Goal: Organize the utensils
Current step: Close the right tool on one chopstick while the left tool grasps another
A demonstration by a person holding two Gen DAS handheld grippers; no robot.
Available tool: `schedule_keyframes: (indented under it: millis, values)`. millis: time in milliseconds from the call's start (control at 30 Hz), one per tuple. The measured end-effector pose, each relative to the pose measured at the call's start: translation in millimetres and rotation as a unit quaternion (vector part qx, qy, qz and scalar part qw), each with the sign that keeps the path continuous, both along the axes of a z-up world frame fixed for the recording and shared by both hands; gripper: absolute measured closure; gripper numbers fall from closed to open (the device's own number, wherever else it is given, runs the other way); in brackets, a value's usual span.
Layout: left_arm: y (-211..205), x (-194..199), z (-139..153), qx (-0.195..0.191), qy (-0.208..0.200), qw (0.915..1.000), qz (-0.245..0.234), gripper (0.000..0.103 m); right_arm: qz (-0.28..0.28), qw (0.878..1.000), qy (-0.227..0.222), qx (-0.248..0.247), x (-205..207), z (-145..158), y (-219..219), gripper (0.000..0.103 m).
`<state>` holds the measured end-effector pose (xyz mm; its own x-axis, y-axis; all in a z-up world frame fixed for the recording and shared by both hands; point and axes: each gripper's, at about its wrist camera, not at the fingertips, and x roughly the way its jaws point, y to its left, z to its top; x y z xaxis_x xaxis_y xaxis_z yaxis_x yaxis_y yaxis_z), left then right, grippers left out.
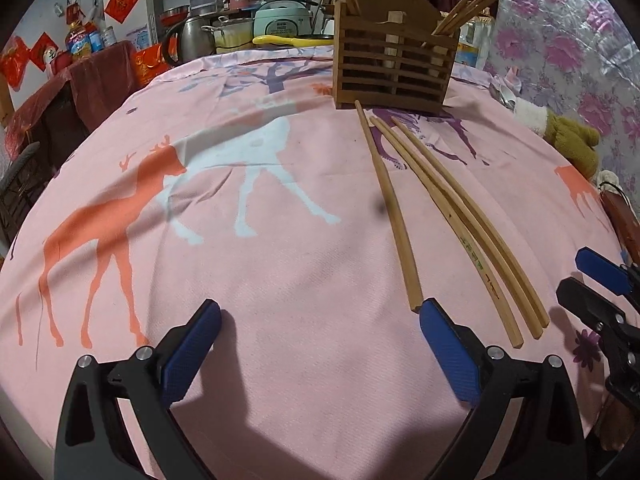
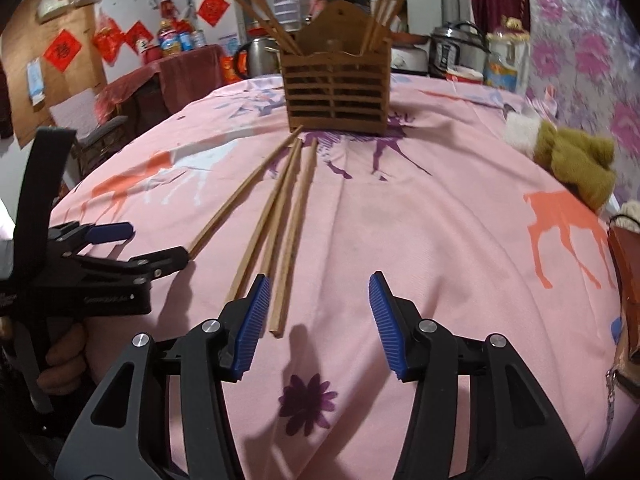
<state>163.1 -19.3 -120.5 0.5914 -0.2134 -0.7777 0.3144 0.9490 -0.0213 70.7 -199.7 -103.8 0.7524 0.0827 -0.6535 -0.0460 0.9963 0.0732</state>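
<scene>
Three wooden chopsticks lie side by side on the pink deer-print cloth (image 1: 280, 272): one apart on the left (image 1: 390, 208) (image 2: 244, 196) and a close pair (image 1: 464, 220) (image 2: 280, 216). Behind them stands a slatted wooden holder (image 1: 394, 68) (image 2: 336, 88) with several chopsticks upright in both ends. My left gripper (image 1: 320, 312) (image 2: 154, 244) is open and empty, its right fingertip beside the near end of the lone chopstick. My right gripper (image 2: 318, 292) (image 1: 572, 272) is open. The near end of the rightmost chopstick lies just inside its left pad (image 2: 252, 320); the pads press on nothing.
An olive and white plush toy (image 1: 572, 144) (image 2: 576, 160) lies at the table's right edge, with a brown object (image 2: 628, 264) nearer me. Pots, a kettle (image 1: 192, 40) and cookers crowd the far side. A draped chair (image 2: 188, 72) stands left.
</scene>
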Motion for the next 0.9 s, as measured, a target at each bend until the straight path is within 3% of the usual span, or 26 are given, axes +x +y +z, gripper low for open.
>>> schedule_keyframes:
  millis: [300,467,700,767,900]
  values:
    - [-1.6,0.2,-0.8,0.005,0.000,1.0000,0.000,0.005,0.018,0.999,0.005,-0.026,-9.6,1.8,0.0,0.053]
    - [-1.6,0.1,-0.9,0.005,0.000,1.0000,0.000,0.005,0.027,0.999,0.011,-0.023,-10.7,-1.3,1.9,0.069]
    - [-1.6,0.2,-0.8,0.005,0.000,1.0000,0.000,0.005,0.057,0.998,0.018,-0.024,-11.5,-6.9,13.3,0.074]
    - [-1.6,0.0,-0.8,0.005,0.000,1.0000,0.000,0.005,0.061,0.997,0.029,-0.027,-9.0,-11.1,15.9,0.082]
    - [-1.8,0.0,-0.8,0.005,0.000,1.0000,0.000,0.005,0.028,0.997,0.030,-0.063,-4.5,-16.8,13.1,0.084]
